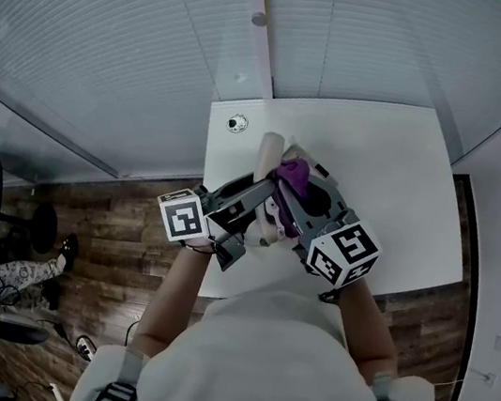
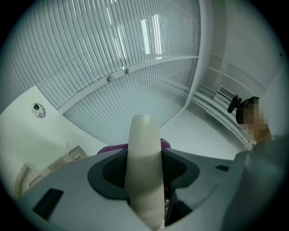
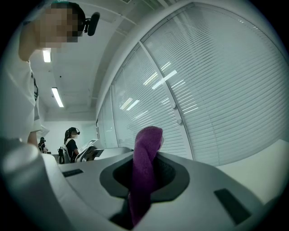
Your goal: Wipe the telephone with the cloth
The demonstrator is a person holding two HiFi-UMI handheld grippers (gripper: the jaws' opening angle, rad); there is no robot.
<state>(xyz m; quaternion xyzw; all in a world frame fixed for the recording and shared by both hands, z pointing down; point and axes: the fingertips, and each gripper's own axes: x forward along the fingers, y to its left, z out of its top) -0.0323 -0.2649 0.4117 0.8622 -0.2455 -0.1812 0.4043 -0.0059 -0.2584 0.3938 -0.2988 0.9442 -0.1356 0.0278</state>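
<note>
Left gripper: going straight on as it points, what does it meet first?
Probably the purple cloth, just behind the handset that the left gripper grips; past that, the window blinds. Depth is unclear.

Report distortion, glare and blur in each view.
Head view: dim and bluish, table edges bowed. Left gripper view: fisheye with black corners, light streaks glaring on the blinds, handset slightly soft up close. Right gripper view: same dark corners, cloth fairly sharp.
</note>
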